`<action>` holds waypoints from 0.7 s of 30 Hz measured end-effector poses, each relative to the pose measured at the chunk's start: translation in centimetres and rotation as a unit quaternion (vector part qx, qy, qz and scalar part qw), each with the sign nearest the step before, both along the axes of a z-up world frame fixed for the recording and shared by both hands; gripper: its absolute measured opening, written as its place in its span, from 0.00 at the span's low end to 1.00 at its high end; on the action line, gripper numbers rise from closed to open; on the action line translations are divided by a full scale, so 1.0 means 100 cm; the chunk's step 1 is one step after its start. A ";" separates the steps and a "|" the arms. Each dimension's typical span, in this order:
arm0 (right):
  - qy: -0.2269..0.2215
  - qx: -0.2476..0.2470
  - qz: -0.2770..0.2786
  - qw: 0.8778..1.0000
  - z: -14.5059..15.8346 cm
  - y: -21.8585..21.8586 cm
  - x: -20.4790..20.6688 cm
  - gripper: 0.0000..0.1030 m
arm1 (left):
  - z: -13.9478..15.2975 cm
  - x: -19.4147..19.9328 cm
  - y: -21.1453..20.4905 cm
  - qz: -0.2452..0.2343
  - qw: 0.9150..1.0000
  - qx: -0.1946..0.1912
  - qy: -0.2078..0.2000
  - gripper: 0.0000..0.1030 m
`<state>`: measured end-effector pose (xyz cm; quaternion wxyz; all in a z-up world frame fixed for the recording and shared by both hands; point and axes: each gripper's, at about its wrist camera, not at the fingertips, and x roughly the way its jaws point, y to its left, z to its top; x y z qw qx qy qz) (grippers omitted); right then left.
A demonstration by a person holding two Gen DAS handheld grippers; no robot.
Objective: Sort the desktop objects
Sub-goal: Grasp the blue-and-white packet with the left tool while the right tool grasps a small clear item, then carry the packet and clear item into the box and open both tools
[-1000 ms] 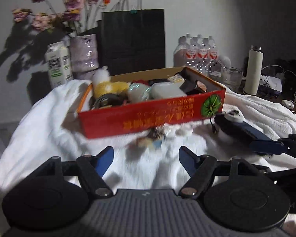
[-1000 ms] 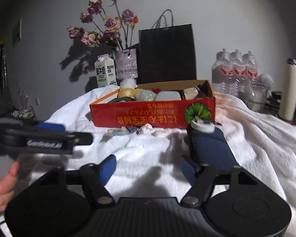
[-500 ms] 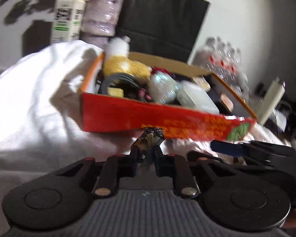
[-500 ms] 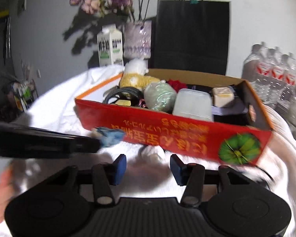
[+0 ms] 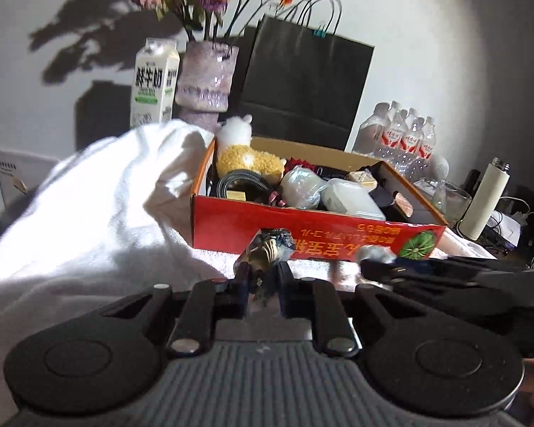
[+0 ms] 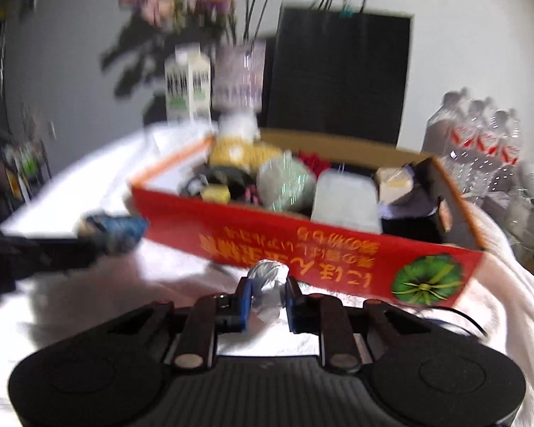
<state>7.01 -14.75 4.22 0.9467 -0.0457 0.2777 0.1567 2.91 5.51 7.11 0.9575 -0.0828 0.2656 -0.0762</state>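
- Where the left claw point(image 5: 263, 277) closes, its two dark fingers clamp a small crinkled wrapper packet point(image 5: 268, 249) with dark blue, gold and striped printing; the packet stands up between the fingertips, just in front of the red box's front wall.
- The right claw point(image 6: 268, 297) has its blue-padded fingers clamped on a crumpled silver foil lump point(image 6: 268, 281), rounded and wrinkled, also just short of the box's front wall; motion blur hides finer detail.
- The red box point(image 5: 313, 229) is a shallow cardboard tray, glossy red outside with orange upside-down characters and a green round emblem at its front right corner, plain brown inside.
- Inside the tray lie a fuzzy yellow-and-white plush toy point(image 5: 247, 158) at the rear left corner, a coiled black belt point(image 5: 244, 181) in front of it, a translucent wrapped ball point(image 5: 302, 186) and a frosted rectangular plastic case point(image 5: 352, 199) along the front wall.
- The tray rests on a thick white fleece cloth point(image 5: 99, 206) that covers the desk in soft folds.
- At the rear edge stand a white milk carton point(image 5: 155, 82), a glazed lilac vase point(image 5: 206, 76) of dried flowers and a matte black paper bag point(image 5: 302, 82).
- At the right edge: shrink-wrapped water bottles point(image 5: 402, 138) and a cream cylindrical flask point(image 5: 484, 199).
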 end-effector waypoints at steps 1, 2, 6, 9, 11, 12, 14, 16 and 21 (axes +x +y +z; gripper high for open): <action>-0.009 0.012 -0.001 1.000 0.006 -0.005 -0.013 0.18 | 0.002 -0.007 -0.002 0.001 1.000 0.002 -0.004 0.16; -0.020 0.021 -0.001 1.000 0.011 -0.010 -0.027 0.18 | 0.004 -0.014 -0.004 0.002 1.000 0.003 -0.006 0.16; -0.050 0.042 -0.010 0.998 0.025 -0.027 -0.081 0.18 | 0.009 -0.048 -0.014 0.011 1.000 0.016 -0.012 0.16; -0.076 0.049 -0.021 0.996 0.025 -0.036 -0.121 0.18 | 0.007 -0.076 -0.024 0.017 0.999 0.026 -0.016 0.16; -0.078 0.051 -0.031 0.995 0.021 -0.044 -0.140 0.18 | 0.003 -0.094 -0.032 0.018 0.999 0.038 -0.013 0.16; -0.078 0.054 -0.032 0.995 0.017 -0.046 -0.152 0.18 | 0.001 -0.102 -0.036 0.011 0.999 0.042 -0.008 0.16; -0.078 0.052 -0.030 0.995 0.014 -0.052 -0.170 0.18 | -0.004 -0.115 -0.041 -0.003 0.999 0.036 0.015 0.16; -0.081 0.053 -0.031 0.995 0.015 -0.058 -0.188 0.18 | -0.007 -0.126 -0.043 -0.017 0.999 0.026 0.030 0.16; -0.100 0.051 -0.025 0.993 0.024 -0.063 -0.218 0.18 | -0.003 -0.151 -0.051 -0.015 0.999 0.052 0.006 0.16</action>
